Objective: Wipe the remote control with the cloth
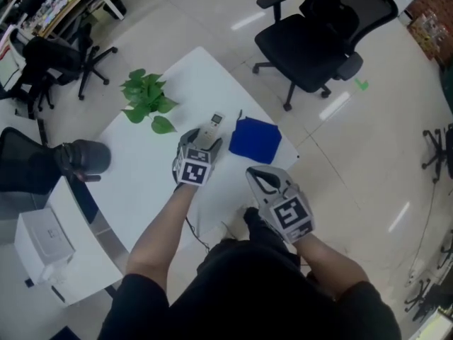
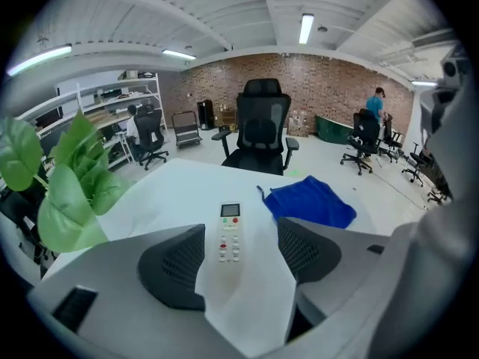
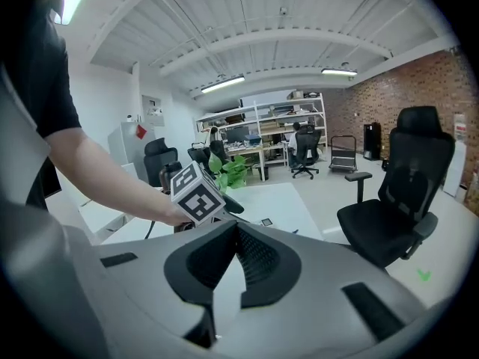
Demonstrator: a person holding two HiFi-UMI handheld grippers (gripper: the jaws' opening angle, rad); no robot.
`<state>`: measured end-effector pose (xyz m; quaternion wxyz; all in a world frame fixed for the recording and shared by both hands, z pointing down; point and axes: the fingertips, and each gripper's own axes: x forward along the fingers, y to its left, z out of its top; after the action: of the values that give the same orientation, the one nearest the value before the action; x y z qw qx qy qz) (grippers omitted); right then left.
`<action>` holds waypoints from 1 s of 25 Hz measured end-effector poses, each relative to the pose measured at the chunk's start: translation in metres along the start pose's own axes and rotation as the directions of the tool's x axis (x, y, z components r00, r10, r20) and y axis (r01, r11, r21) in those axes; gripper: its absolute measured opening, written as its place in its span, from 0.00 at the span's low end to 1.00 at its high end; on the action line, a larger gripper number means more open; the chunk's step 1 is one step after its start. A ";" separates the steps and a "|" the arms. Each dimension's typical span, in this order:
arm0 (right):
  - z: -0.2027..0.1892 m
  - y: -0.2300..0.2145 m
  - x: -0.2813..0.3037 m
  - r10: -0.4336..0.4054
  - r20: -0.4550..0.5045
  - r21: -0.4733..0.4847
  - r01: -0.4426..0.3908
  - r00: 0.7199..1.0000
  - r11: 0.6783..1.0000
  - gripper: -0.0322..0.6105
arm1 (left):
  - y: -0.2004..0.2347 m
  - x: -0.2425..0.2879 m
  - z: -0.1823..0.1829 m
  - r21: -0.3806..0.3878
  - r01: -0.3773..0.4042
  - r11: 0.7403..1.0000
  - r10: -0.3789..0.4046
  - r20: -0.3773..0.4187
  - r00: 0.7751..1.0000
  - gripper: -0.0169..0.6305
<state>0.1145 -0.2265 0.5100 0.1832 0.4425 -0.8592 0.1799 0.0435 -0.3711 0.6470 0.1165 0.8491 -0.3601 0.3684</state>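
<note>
1. While the remote control (image 2: 230, 232) lies flat on the white desk (image 1: 141, 183) with its buttons up, we hold the left gripper (image 1: 203, 142) just over its near end. The jaws are spread wide and hold nothing. The remote shows in the gap between them, and neither jaw touches it.
2. The blue cloth (image 1: 255, 139) sits in a bunch just beside the remote, on its right, close to the far edge of the desk.
3. Our right gripper (image 1: 258, 179) hangs back near our body, apart from the cloth. Its jaws are clenched tight with nothing inside.
4. We think no wiping has begun, because nobody holds the cloth.
5. Here is what could go wrong:
   - The remote is thin and flat, so jaws coming down crooked could knock it and make it slide away.
   - If the jaws close too high, they may miss the remote or only pinch its end, and it could tip out.
   - The right gripper must open before it reaches the cloth, or it will just shove the cloth off the edge.
   - A sloppy pinch may catch only one corner, and the cloth would hang loose and wipe badly.
</note>
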 end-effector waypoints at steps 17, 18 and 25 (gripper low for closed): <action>-0.017 -0.053 0.021 0.054 -0.036 0.049 -0.052 0.998 0.997 0.03 | 0.006 0.061 -0.033 -0.026 -0.001 1.000 -0.003 -0.158 0.987 0.43; -0.018 -0.053 0.020 0.054 -0.037 0.050 -0.052 0.998 0.997 0.03 | 0.005 0.061 -0.033 -0.021 0.002 1.000 -0.005 -0.162 0.987 0.40; -0.019 -0.052 0.015 0.054 -0.030 0.046 -0.053 0.998 0.998 0.03 | -0.002 0.059 -0.036 -0.012 0.003 1.000 -0.006 -0.205 0.979 0.36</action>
<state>0.1521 -0.2560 0.5414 0.1816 0.4206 -0.8635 0.2111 0.0530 -0.3840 0.7136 0.1588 0.8068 -0.3464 0.4515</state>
